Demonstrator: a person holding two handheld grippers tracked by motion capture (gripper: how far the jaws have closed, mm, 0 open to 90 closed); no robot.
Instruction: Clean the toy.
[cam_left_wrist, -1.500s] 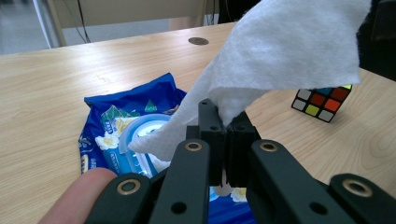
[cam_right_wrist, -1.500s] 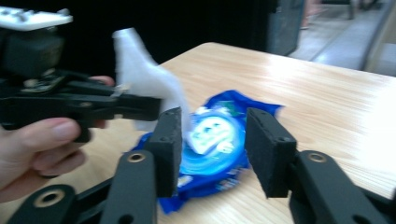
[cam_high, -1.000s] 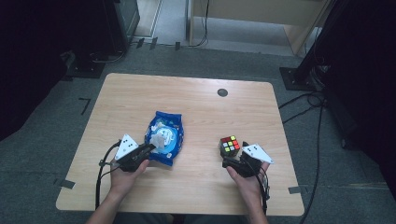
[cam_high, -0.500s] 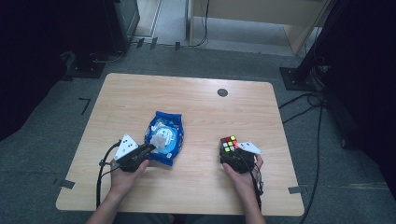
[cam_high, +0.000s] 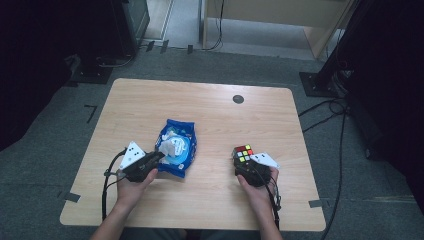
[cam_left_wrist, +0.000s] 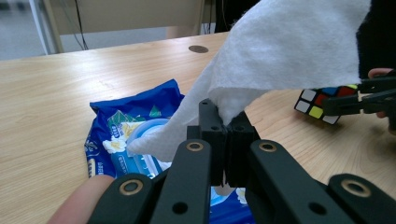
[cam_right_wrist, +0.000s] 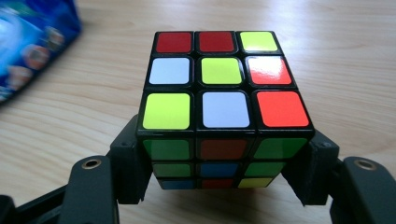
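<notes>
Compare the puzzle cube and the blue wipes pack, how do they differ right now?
The puzzle cube is a rigid block of many-coloured squares; the blue wipes pack is a soft, flat pouch. The cube sits between the right tongs, their pads against its sides; the pack is not gripped itself, the left tongs pinch a white wipe drawn from it. Both rest on the wooden table.

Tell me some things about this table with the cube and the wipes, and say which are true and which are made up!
1. The left gripper pinches a white wipe. True.
2. The wipe comes out of a red box. False: it comes out of a blue packet.
3. The puzzle cube sits between the jaws of the right gripper. True; the jaws have just been closing on it.
4. The cube lies on top of the packet. False: it sits on the table, apart from the packet.
5. The cube's top centre square is blue. False: it is yellow-green.
</notes>
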